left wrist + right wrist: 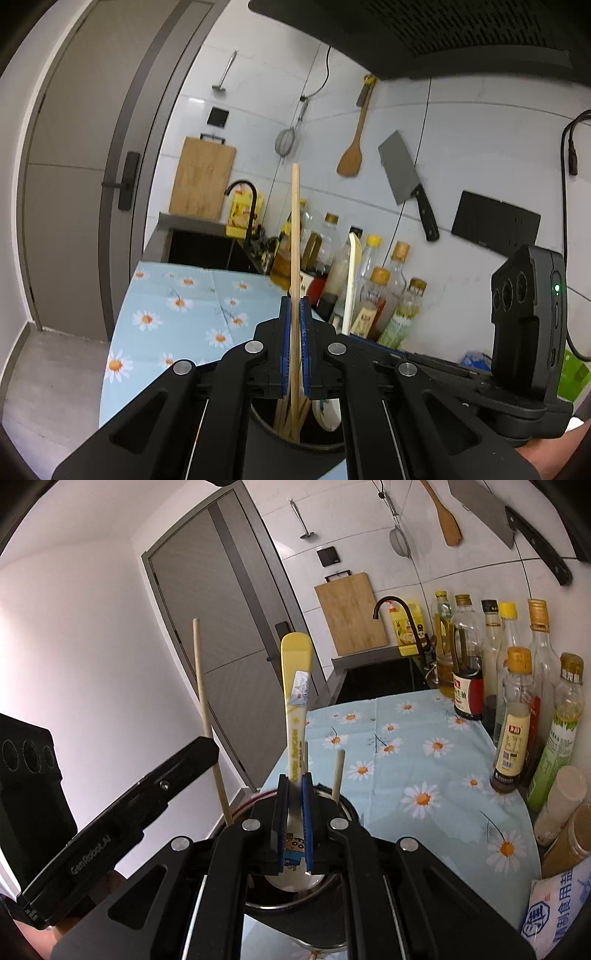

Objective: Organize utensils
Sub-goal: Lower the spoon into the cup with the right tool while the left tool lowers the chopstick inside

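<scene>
In the left wrist view my left gripper [294, 301] is shut on a long bamboo chopstick [295, 229] that stands upright, its lower end inside a dark round utensil holder [280, 439] with several other chopsticks. In the right wrist view my right gripper [294, 778] is shut on a yellow and white cartoon spoon [295, 686], handle up, bowl down inside the same holder [347, 812]. The chopstick [205, 709] and the left gripper's body [122, 812] show at the left there. Another chopstick [338, 773] leans in the holder.
The holder stands on a blue daisy-print cloth [417, 760]. Oil and sauce bottles [517, 716] line the right wall side, with a salt bag [557, 915] near. A sink with a black tap [399, 620], a cutting board, a cleaver and a wooden spatula are behind.
</scene>
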The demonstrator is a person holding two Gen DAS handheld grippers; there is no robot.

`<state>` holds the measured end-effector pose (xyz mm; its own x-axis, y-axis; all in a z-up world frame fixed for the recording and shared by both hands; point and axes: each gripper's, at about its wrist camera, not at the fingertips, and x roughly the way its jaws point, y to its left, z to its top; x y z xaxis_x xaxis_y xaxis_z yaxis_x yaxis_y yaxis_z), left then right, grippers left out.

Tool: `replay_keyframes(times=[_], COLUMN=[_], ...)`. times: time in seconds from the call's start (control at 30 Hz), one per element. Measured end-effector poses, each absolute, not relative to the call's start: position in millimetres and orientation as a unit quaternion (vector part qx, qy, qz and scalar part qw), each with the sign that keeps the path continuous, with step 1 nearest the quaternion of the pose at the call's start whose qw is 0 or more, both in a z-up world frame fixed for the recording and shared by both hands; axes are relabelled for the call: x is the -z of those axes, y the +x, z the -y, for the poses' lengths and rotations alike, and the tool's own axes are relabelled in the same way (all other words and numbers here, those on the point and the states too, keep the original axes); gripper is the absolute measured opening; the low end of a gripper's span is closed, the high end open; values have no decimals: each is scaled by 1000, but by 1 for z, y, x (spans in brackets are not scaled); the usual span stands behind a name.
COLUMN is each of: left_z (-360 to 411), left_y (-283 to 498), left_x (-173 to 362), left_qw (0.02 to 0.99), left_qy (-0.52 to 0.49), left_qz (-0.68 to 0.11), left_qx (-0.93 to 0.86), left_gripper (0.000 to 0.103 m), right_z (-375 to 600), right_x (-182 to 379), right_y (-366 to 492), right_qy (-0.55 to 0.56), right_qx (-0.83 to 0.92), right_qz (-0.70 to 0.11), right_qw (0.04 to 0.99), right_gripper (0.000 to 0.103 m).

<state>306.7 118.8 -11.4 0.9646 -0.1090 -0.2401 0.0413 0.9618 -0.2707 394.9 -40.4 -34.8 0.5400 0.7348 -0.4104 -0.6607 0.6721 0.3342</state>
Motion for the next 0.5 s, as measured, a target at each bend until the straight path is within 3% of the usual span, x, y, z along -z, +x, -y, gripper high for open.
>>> replay_keyframes(times=[0.07, 0.13, 0.5], left_z=[-119, -120, -122], left_y=[306, 303, 292], left_x=[15, 16, 12], left_qw=[981, 980, 979], left_qy=[-134, -137, -143], left_qz=[-135, -138, -144], left_qx=[35, 32, 26], left_gripper=[4, 4, 8], right_z=[41, 44, 63], right_x=[38, 38, 22], right_y=[395, 393, 382], right_qy=[75, 82, 105], right_qx=[-399, -403, -400], right_qz=[-274, -276, -266], right_qw=[872, 869, 871], right_gripper=[10, 22, 24])
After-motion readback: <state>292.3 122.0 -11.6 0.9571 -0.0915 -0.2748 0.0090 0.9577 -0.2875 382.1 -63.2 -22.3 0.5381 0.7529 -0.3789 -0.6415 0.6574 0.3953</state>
